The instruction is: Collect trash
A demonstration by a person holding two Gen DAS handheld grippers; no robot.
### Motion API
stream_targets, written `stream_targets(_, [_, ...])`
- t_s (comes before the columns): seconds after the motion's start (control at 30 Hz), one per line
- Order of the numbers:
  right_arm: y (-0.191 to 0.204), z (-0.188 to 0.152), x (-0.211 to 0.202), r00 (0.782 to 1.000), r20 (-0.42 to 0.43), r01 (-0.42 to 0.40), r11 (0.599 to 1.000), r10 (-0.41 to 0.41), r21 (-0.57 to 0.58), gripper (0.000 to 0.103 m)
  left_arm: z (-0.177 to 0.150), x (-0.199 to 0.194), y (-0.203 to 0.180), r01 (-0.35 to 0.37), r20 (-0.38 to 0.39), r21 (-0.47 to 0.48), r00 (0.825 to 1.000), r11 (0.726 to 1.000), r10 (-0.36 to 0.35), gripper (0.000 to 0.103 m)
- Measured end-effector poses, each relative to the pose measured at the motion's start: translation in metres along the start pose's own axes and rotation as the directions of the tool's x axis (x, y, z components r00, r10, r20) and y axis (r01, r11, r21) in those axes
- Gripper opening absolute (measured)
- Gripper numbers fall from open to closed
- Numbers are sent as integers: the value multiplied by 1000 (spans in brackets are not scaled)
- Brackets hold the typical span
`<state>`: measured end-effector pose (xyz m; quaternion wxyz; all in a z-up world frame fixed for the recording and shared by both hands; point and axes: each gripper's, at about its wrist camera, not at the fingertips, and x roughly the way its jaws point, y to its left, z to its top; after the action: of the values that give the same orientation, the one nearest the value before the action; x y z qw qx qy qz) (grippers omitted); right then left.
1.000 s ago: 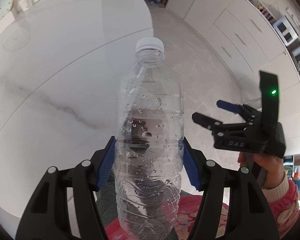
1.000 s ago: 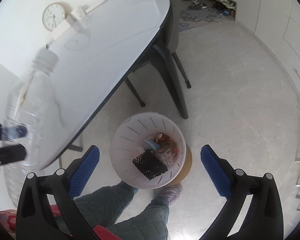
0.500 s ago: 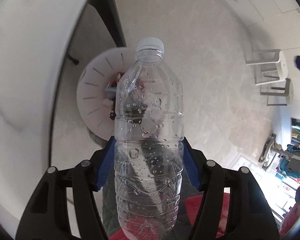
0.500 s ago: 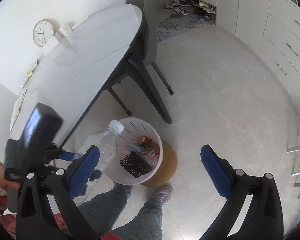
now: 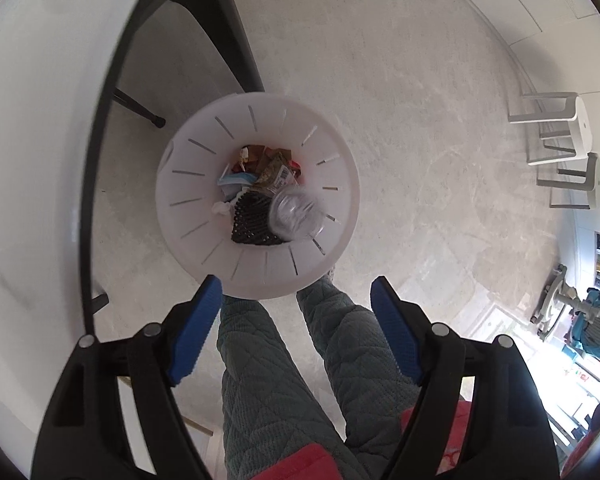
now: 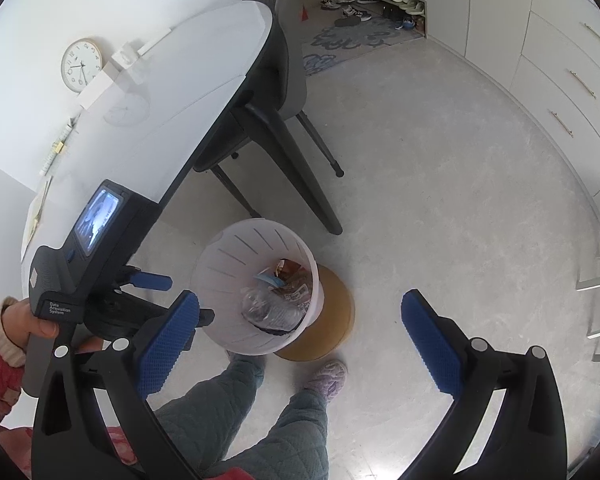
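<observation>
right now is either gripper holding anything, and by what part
Nothing is held. The left gripper is opening, empty; the right gripper is open; the bottle is in the bin.

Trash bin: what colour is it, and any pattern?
Translucent white bin with thin slits around its wall; clearest in the left wrist view.

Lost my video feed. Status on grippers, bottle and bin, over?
Left gripper opening, nothing between the jaws, above the bin. Right gripper open, empty. Bottle in the bin on the trash. Nothing in the way.
</observation>
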<state>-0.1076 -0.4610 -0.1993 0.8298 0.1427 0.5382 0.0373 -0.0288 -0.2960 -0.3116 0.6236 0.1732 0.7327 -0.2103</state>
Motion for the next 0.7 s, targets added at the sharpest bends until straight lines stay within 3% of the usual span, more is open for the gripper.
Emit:
stream_targets(0.17, [9,4,-7,1000,27,12,1000,-11,-17,100,-12,-39,4,-13,114,-24,993,1000,16,74])
stream_targets(0.27, [20,9,-14,998,59,33,998,-30,-47,100,-27,-76,12,-1,223,-82,975,997,19,78])
stream_targets(0.33, [28,12,-20,996,80,44,997,-38,-68,100,-39,-103,20,7,301,-129,953,992,33,85])
stream_targets(0.43, [44,19,-29,993,111,43,994,-32,-98,100,-57,-143,32,3,401,-182,913,983,72,85])
stream_targets(0.7, [104,38,-60,979,202,31,977,12,-210,101,-98,-225,65,-42,554,-331,800,943,230,94])
